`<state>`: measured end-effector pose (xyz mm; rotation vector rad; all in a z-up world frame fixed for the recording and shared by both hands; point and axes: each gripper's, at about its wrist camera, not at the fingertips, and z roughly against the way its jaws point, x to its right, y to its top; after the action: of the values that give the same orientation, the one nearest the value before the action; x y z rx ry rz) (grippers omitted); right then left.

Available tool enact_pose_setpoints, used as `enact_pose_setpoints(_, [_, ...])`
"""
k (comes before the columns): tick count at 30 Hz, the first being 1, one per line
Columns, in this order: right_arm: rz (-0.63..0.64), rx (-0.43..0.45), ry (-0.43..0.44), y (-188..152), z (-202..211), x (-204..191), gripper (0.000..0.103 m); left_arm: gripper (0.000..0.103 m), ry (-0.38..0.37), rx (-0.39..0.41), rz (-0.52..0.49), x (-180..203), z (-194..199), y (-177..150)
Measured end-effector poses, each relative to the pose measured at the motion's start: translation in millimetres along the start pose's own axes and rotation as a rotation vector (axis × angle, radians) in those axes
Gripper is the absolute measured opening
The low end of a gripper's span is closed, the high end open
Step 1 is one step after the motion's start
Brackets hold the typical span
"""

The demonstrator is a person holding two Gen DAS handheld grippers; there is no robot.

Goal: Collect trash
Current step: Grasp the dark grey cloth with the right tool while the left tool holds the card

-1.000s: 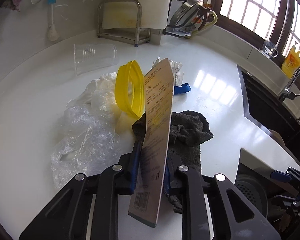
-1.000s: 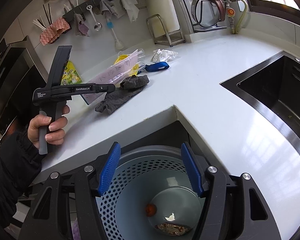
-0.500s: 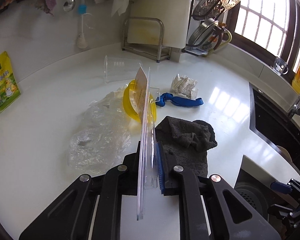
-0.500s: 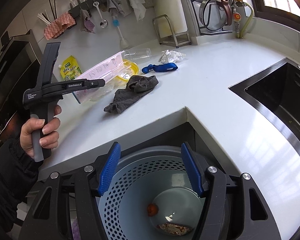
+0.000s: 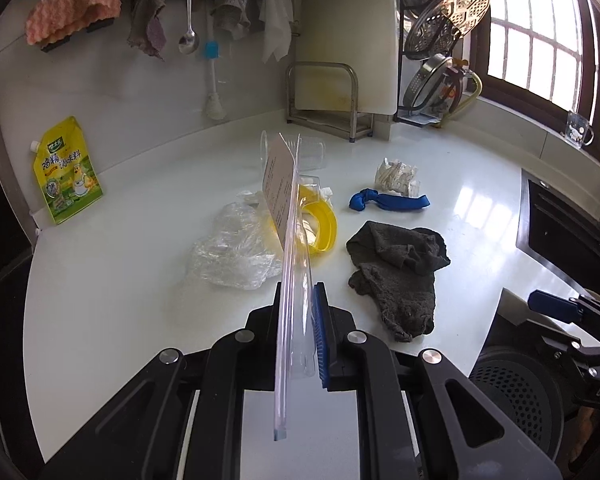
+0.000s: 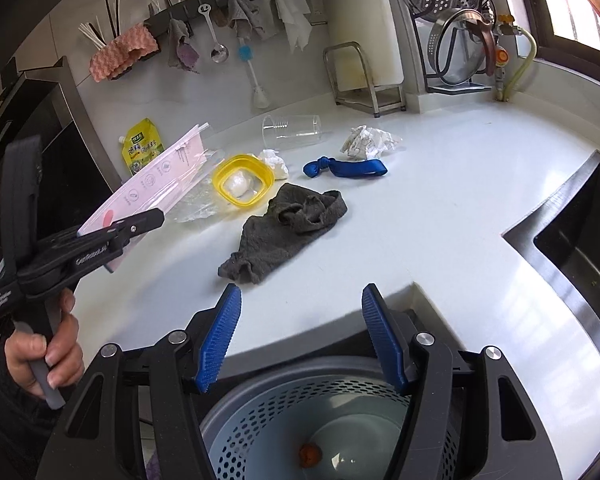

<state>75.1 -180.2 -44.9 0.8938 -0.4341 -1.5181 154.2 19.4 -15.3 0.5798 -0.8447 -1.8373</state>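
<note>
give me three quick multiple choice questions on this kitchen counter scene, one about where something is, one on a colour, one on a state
1. Where is the grey rag?
A. hanging on the wall rail
B. flat on the white counter, near the yellow container
C. inside the trash bin

2. What colour is the knotted strap?
A. blue
B. red
C. green

3. What state is the clear plastic cup in?
A. standing upright
B. crushed flat
C. lying on its side

Answers:
1. B, the rag lies crumpled on the counter just in front of the container.
2. A, the strap is plain blue in both views.
3. C, the cup's open rim faces sideways and its wall rests on the counter.
</note>
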Motion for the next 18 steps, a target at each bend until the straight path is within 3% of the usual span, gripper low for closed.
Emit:
enact_pose_setpoints(8, [0.038,0.011,-0.023,28,-34,-14,0.062,0.013,0.022,0.023,0.029,-16,15,-4])
enact_pose_setpoints(14, [0.07,-0.007,-0.065,44,-63,-22,0.062,0.013,0.08,0.042,0.034,-18,25,-13])
enact_pose_setpoints(18, [0.087,-0.02,-0.093,51,-80,-27,0.068,0.013,0.096,0.037,0.058,-20,26,-17])
